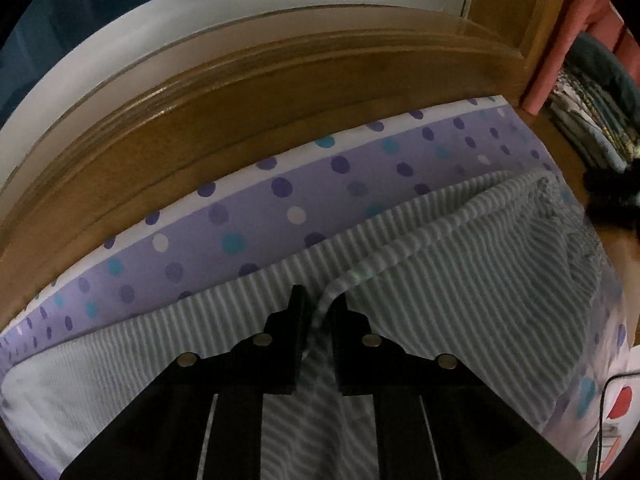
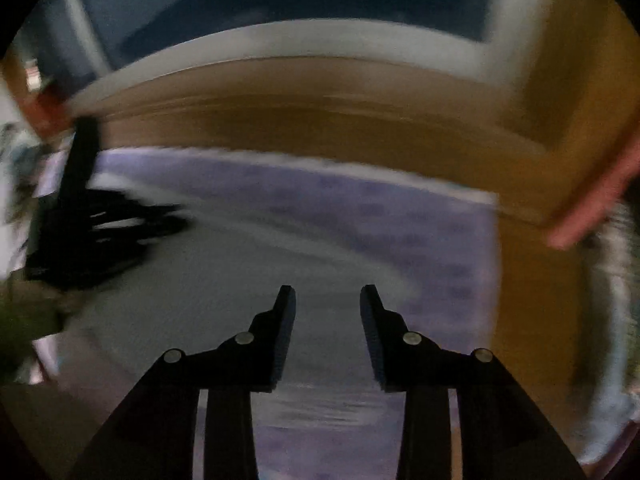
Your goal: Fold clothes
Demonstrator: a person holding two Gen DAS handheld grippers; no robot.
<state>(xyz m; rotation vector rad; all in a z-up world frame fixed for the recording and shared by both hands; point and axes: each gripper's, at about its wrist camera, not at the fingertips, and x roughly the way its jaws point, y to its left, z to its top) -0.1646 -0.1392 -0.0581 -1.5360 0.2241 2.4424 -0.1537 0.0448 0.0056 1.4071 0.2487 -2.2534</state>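
A curved wooden board (image 1: 280,92) is being shown across the upper half of the left wrist view, with a lilac dotted sheet (image 1: 248,208) being bounded by it along the top and left free as a narrow strip beyond the garment. The striped ribbed garment (image 1: 460,264), soft and finely corrugated, is being spread over the lower centre and right of the frame, its folded edge being traced as a raised ridge. A stack of folded fabrics (image 1: 592,120) is being kept at the upper right. The left gripper (image 1: 322,300) is being held narrowly parted, a fold of garment lying between its jaws; whether it is being pinched cannot be told. In the blurred right wrist view, the right gripper (image 2: 328,292) is being held parted over grey cloth, nothing between.
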